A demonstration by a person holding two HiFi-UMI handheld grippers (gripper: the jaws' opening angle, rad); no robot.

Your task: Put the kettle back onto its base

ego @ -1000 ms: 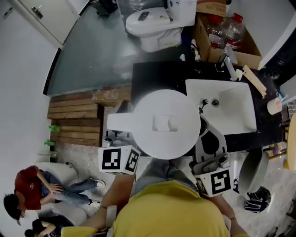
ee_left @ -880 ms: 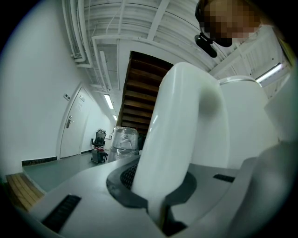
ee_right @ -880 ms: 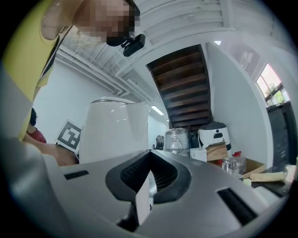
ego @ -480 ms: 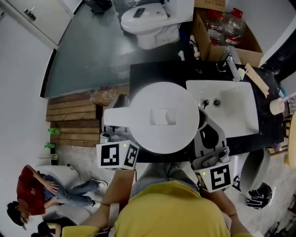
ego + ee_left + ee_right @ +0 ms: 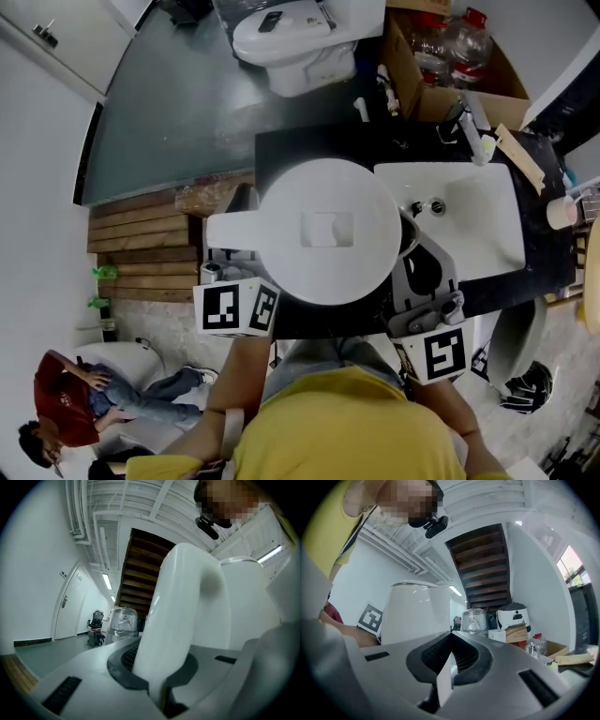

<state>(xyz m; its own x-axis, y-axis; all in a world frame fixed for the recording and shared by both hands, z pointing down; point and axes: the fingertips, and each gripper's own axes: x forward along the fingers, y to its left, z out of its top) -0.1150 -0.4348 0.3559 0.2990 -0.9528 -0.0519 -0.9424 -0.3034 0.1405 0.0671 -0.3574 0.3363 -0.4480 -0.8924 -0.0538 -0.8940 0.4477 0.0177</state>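
Count them, operator: you hold one white kettle (image 5: 323, 230) and two grippers, the left gripper (image 5: 161, 691) and the right gripper (image 5: 445, 681). On the black counter (image 5: 309, 145) there is one sink (image 5: 478, 234) and, at the right edge, one cup (image 5: 561, 214). Beyond it are one toilet (image 5: 300, 42) and one cardboard box (image 5: 412, 75) with what look like two bottles (image 5: 473, 47).

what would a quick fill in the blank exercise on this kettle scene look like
1. The left tool is shut on the kettle by its ___.
2. In the head view, the sink lies on the ___ side of the kettle.
3. Seen from above, the kettle's body and lid are coloured ___.

Missing words: handle; right; white
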